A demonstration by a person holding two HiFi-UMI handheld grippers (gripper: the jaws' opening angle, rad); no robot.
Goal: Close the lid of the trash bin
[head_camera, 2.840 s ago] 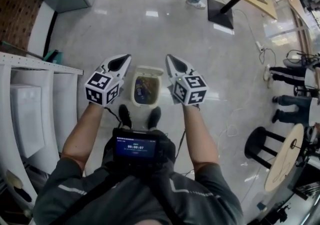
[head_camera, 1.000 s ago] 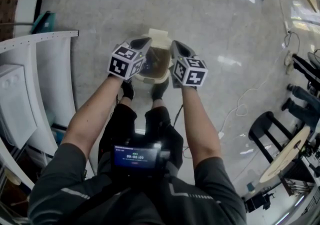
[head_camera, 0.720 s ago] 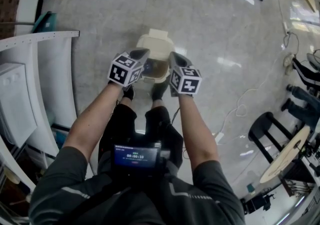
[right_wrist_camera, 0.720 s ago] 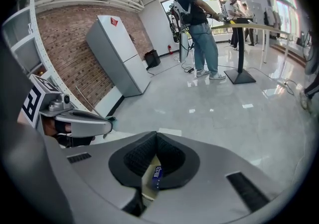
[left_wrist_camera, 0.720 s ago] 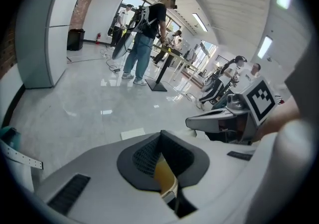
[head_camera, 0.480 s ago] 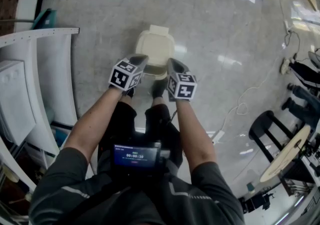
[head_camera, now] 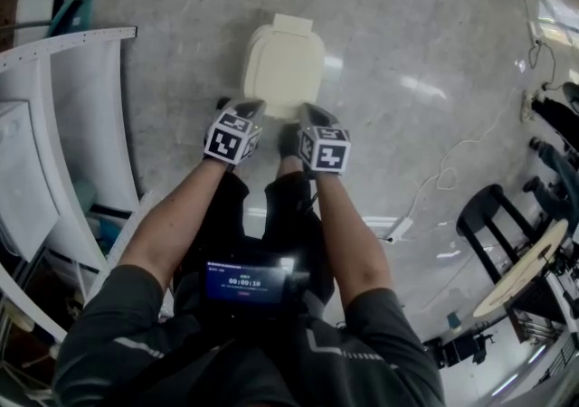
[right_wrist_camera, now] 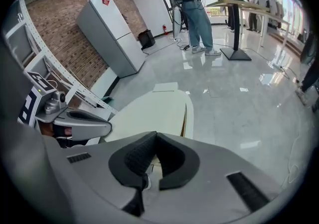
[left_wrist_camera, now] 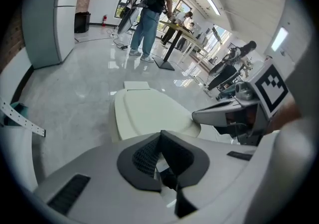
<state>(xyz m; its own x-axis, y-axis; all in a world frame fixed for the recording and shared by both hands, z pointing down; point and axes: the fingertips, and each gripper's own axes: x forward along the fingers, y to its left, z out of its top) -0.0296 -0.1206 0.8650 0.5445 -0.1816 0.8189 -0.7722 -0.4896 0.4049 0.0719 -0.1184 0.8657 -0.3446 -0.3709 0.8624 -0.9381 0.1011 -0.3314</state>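
A cream trash bin (head_camera: pixel 282 66) stands on the grey floor in front of the person's feet, its lid lying flat over the opening. In the right gripper view a thin dark seam shows along the lid's (right_wrist_camera: pixel 149 113) right edge. My left gripper (head_camera: pixel 251 108) is shut and empty, its tip at the bin's near left corner. On the near right, my right gripper (head_camera: pixel 310 111) is shut and empty too. In the left gripper view the lid (left_wrist_camera: pixel 149 113) fills the middle beyond my shut left gripper (left_wrist_camera: pixel 160 134), with the right gripper (left_wrist_camera: pixel 219 114) alongside.
White shelving (head_camera: pixel 81 116) curves along the left. A white cable (head_camera: pixel 434 188) trails over the floor at right, near a black stool (head_camera: pixel 493 215). People (right_wrist_camera: pixel 194 9) stand by a table far ahead, and a grey fridge (right_wrist_camera: pixel 109 34) is by the brick wall.
The bin's lid, open with rubbish showing earlier, has swung down flat over the bin. Both grippers have drawn back toward the person, to the bin's near edge.
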